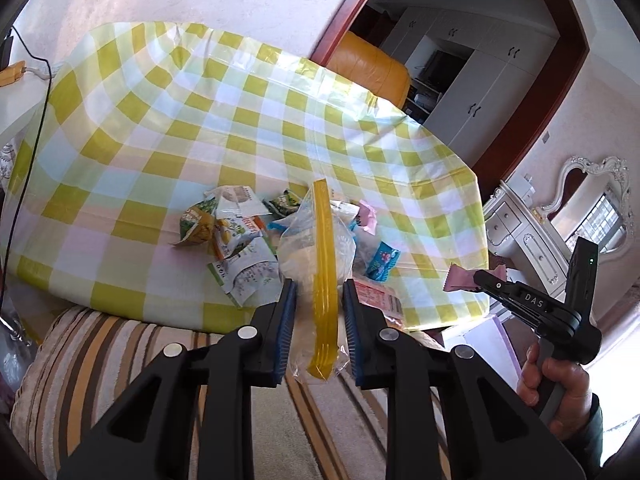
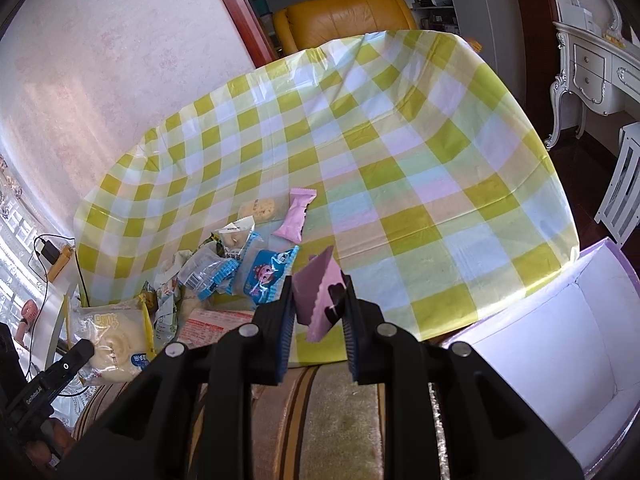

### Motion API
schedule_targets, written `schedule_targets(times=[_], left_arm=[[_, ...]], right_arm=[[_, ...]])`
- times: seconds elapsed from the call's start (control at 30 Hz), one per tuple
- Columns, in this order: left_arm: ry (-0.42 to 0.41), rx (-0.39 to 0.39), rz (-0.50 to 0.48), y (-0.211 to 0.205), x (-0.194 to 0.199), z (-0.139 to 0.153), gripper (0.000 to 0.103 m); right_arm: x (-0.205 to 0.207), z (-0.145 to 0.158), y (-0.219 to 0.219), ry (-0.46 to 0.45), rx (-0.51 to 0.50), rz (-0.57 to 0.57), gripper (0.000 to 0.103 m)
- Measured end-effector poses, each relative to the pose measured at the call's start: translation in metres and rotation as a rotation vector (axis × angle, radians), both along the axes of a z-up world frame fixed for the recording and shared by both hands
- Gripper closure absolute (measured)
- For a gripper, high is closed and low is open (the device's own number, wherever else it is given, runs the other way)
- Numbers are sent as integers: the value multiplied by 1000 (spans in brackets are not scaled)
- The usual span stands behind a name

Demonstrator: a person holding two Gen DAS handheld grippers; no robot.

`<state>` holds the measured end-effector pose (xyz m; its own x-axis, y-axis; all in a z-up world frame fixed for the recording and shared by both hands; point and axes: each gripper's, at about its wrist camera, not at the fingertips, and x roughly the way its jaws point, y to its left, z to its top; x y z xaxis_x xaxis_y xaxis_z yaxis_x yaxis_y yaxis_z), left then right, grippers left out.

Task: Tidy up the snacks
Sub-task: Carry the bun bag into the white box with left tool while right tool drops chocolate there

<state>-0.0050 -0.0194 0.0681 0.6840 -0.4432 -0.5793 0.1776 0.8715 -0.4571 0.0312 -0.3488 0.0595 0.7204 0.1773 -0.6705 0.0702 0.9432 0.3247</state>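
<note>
Right wrist view: right tool (image 2: 318, 312) is clamped on a pink wafer (image 2: 318, 300), pinched near one crimped end; the wrapper's long axis runs up and away from the jaws, tilted a bit left. It hangs over the near bench (image 2: 440, 160) edge, not touching the cloth. The white box (image 2: 560, 344) with lilac rim sits off the bench's right corner, lower than the top, mouth open and up. So the box lies right of and a little nearer than the held wafer, well apart from it. Judgement: the coming move is a sideways carry to the right, then a drop; only the right tool is on that side.

Left wrist view: left tool (image 1: 320, 308) has its pads close together around a clear bag (image 1: 316, 240) with a yellow zip strip; strip runs straight along the tool's axis, away from the camera. Pads seem to press the bag's film, though the film is thin and contact is hard to confirm. Right wrist view shows that bag holding a round bun, lifted beside the snack pile (image 2: 224, 268). Pile lies at the near left bench corner, between the two tools, nearer the left one. A second pink wafer (image 2: 296, 216) lies flat beyond the pile, long axis pointing away.

Risk, as judgement: the end-pinched wafer may swing during the carry.
</note>
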Motion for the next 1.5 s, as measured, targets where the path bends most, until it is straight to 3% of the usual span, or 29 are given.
schedule_targets(times=[0.37,0.57,0.77,0.93,1.13,1.17,1.23,1.37,1.5], left_arm=[[-28,-20,-328,-127,27,17,81],[68,-18,-551,-220,43,-1,81],[254,77,-685,-304,55,-50,81],[361,199,-719,-340,59,-85,81],[427,223,-724,-347,65,-105,78],[422,220,-723,-346,64,-103,74],[400,221,-711,-344,63,-98,55],[365,194,-694,-335,61,-89,47],[308,193,-660,-322,56,-73,34]], right_arm=[[-27,-21,-76,61,-20,-191,81],[-35,-51,-118,158,-18,-306,81],[-41,-83,-148,234,-16,-375,81],[-43,-116,-160,311,6,-405,81],[-42,-139,-160,377,31,-405,73],[-42,-139,-159,378,33,-407,61],[-42,-137,-158,375,23,-419,47],[-43,-131,-160,365,13,-435,36],[-45,-119,-162,343,-15,-451,33]])
